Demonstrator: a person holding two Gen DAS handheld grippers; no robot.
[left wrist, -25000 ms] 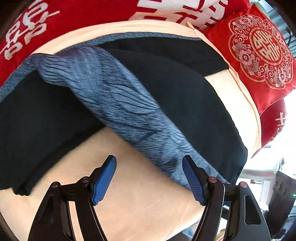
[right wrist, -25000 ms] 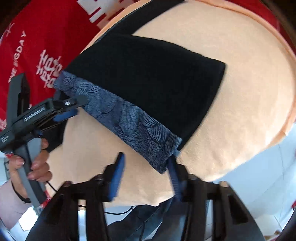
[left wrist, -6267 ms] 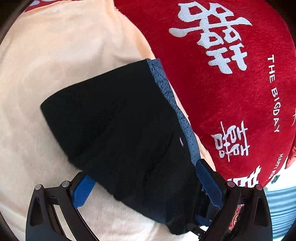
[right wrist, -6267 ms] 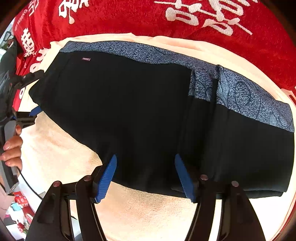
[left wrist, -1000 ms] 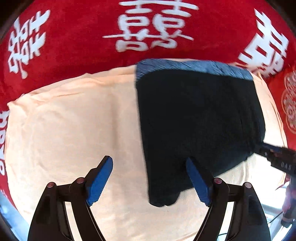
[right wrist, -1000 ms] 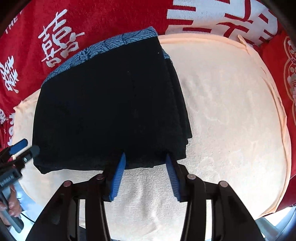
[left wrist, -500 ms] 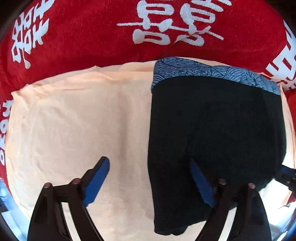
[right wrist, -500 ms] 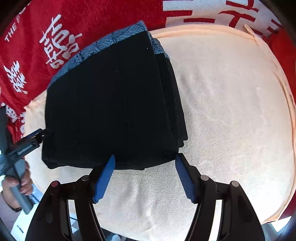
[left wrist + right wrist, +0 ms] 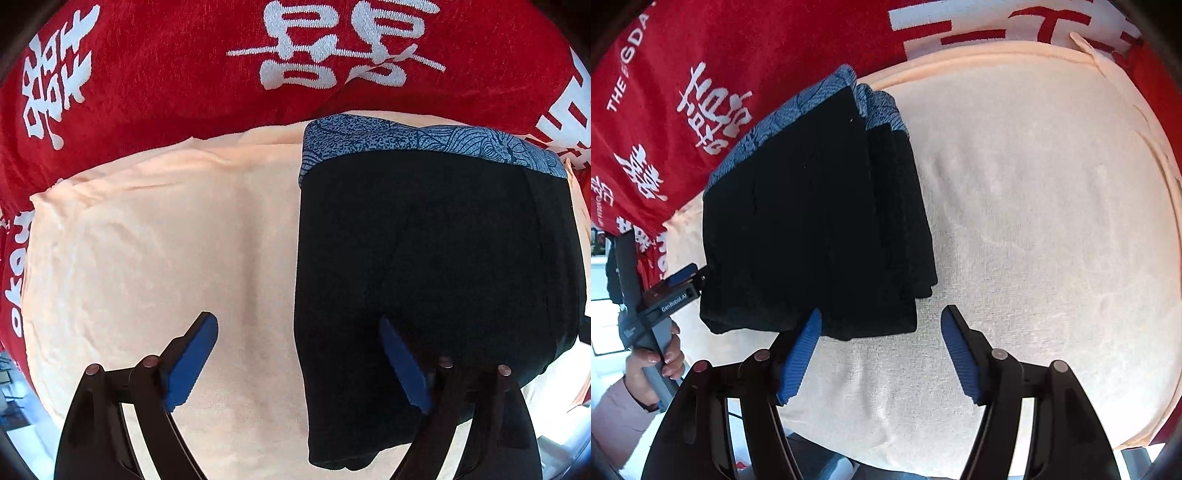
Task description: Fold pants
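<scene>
Pants (image 9: 809,221) look basically folded, a compact black stack on the peach towel (image 9: 1034,221), patterned blue waistband (image 9: 424,138) on the far edge next to the red blanket (image 9: 166,74). Left gripper (image 9: 299,360) is wide open and holding nothing, straddling the stack's near left edge. Right gripper (image 9: 881,350) is open and empty too, stack sitting just ahead and left, long axis running away from the fingers
</scene>
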